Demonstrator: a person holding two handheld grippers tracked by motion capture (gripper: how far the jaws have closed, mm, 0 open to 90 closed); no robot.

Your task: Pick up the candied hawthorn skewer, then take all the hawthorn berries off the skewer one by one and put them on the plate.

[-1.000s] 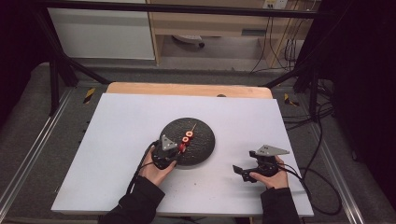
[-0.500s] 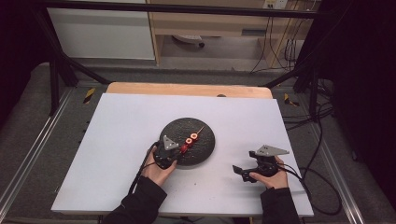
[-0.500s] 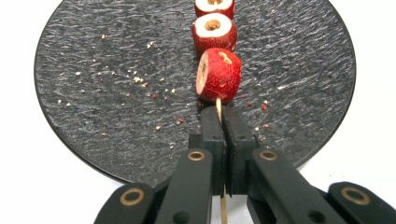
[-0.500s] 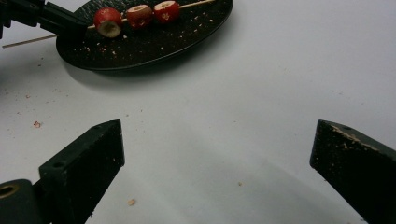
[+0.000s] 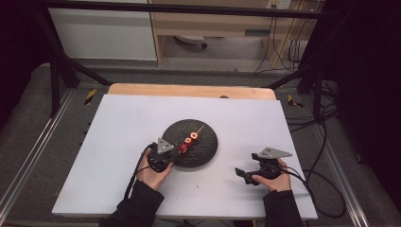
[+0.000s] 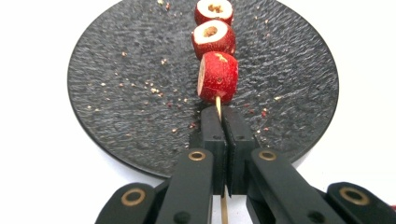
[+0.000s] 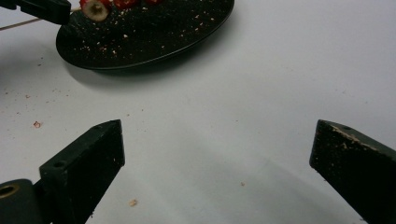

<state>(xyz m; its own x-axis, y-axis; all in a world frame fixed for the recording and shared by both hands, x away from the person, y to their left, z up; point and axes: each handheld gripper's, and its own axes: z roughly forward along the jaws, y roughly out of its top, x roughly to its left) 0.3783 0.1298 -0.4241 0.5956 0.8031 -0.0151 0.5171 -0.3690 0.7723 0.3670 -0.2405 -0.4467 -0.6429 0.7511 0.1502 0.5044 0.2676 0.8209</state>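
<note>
A round black plate (image 5: 204, 147) sits mid-table, with a thin wooden skewer (image 5: 190, 139) lying across it. The skewer carries three red fruit pieces (image 6: 217, 77) with pale cut faces. At the plate's near-left rim, my left gripper (image 5: 172, 153) is shut on the bare stick (image 6: 218, 105) just below the lowest fruit piece, its jaws pressed together around it (image 6: 220, 116). My right gripper (image 5: 241, 174) rests on the table to the right of the plate. It is open wide, with nothing between its jaws (image 7: 218, 135).
The table is covered by a white sheet (image 5: 118, 123), with a wooden strip along its far edge. Red and brown crumbs dot the plate (image 6: 121, 93) and the sheet near my right gripper. Cables trail from both grippers towards the near edge.
The left hand has shifted only slightly at the plate's near rim. The right hand and the plate have stayed where they were.
</note>
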